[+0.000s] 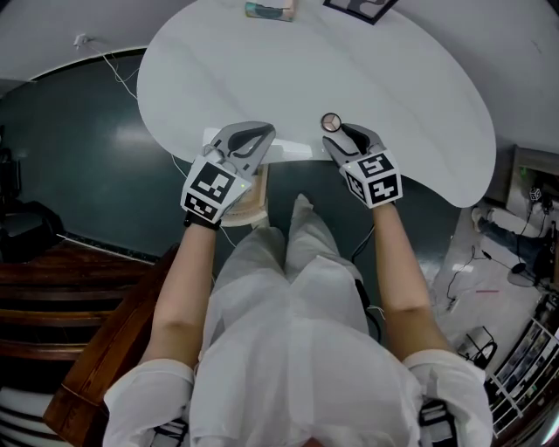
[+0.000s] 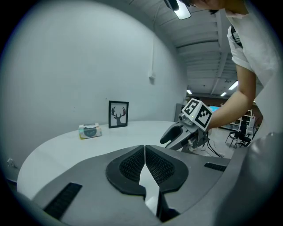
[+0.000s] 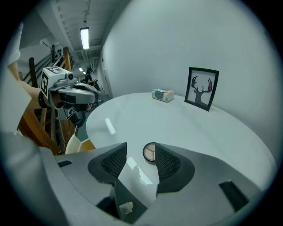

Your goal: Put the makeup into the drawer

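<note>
Framed picture (image 1: 356,7): cut off by the head view's top edge, so you see only a lower corner. Small box (image 1: 269,10): clipped by that same edge, print too small to read. Round compact (image 3: 149,152): right rim lost behind a pad of your right hand-held gripper (image 3: 140,154). Wooden piece (image 1: 253,199) at the tabletop (image 1: 393,79) edge: mostly covered by your left hand-held gripper (image 1: 251,133), identity unclear.

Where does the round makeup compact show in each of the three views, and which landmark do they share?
Head view: compact above centre, on the white table near its front edge.
Left gripper view: not in it.
Right gripper view: compact lower centre, on the table, seen between the right gripper's open jaws.
Shared landmark: the framed deer picture, at the table's far side.
</note>
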Tool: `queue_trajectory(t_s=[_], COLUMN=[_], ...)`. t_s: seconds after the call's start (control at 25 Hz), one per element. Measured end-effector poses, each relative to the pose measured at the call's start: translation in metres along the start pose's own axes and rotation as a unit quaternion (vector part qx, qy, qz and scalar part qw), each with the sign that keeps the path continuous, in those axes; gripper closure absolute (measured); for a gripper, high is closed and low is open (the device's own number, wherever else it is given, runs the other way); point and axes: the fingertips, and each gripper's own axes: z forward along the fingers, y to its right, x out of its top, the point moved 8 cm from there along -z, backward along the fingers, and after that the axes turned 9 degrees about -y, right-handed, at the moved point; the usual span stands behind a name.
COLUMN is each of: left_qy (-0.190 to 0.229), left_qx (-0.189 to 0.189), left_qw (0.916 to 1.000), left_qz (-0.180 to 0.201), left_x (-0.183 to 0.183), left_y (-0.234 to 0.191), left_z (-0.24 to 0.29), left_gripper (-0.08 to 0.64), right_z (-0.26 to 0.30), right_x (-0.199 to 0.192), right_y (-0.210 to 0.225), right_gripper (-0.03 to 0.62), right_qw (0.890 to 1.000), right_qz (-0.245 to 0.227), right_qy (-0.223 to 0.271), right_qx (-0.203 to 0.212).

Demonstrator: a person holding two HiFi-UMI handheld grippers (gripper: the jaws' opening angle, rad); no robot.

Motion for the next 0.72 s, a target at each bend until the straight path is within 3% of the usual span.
queue_trajectory(t_s=[0.28, 0.72], left_qy=[-0.008, -0.010], left_qx=[0.007, 0.020], left_qw=[0.9999, 0.9994], left_qz=[-0.012, -0.026], left_x=[-0.003, -0.008], left_y=[-0.006, -0.010], left_z=[0.006, 0.003], left_gripper=[0.541, 0.541], right_z=[0.026, 0.052], right_x=[0.002, 0.001], right_y=[0.019, 0.025], right_gripper=[0.367, 0.367], right_qw=[0.998, 0.992], right_qz=[-0.034, -0.059], right_qy=[-0.059, -0.109], right_qx=[-0.011, -0.006])
